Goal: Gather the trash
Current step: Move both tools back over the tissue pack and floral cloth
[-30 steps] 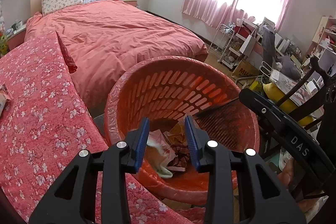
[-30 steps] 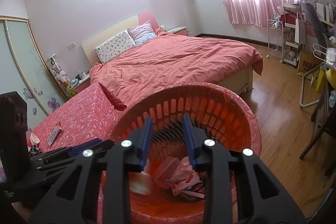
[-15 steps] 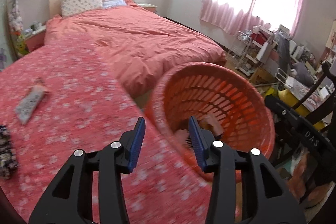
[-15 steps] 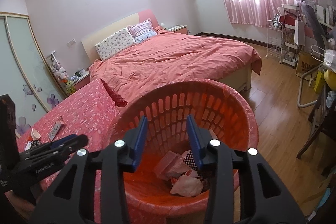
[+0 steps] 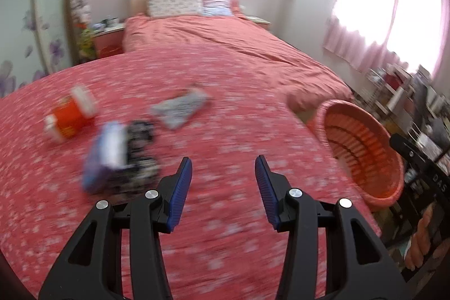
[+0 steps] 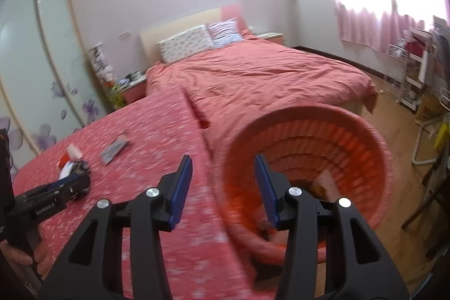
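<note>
Orange basket beside table edge, easy drop; left gripper, right gripper just spreading, empty; wrappers remain.

Left gripper: black plastic frame, two forked arms with triangular cut-outs, blue ribbed pads on inner faces, four round silver screw heads across knuckles. Right gripper: same build, black arms, blue ribbed pads, four silver screws. White lettering, too blurred to read, on black side of left gripper body, left of right gripper. Hand wrapped round black handle below that lettering.
</note>
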A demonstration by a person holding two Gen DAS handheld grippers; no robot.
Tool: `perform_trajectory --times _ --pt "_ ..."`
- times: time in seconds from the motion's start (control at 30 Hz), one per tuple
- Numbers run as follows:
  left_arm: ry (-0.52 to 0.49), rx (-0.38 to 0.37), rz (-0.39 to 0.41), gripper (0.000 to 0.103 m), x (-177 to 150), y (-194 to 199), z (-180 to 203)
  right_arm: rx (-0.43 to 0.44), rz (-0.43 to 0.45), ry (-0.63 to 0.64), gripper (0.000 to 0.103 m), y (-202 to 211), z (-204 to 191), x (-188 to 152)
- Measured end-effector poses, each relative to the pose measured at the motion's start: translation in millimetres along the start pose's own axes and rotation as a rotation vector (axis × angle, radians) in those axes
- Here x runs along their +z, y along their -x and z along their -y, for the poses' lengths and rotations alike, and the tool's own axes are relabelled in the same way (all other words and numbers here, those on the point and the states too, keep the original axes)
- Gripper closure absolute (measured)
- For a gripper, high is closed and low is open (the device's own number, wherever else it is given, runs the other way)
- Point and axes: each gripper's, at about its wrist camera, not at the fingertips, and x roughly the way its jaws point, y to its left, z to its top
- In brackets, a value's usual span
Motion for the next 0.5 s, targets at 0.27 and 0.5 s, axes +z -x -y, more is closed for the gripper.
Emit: perform_trajectory --times 0.27,0.5 --pt "0.079 0.176 0.059 0.051 -10.9 32.5 -81.2 0.107 -0.083 0.136 0.057 -27.4 -107.5 -14.8" --pt "0.175 0.245 0.064 0.050 -25.7 50.8 -142.8 0.169 -0.170 0.238 0.057 -62.7 -196.0 -32.9"
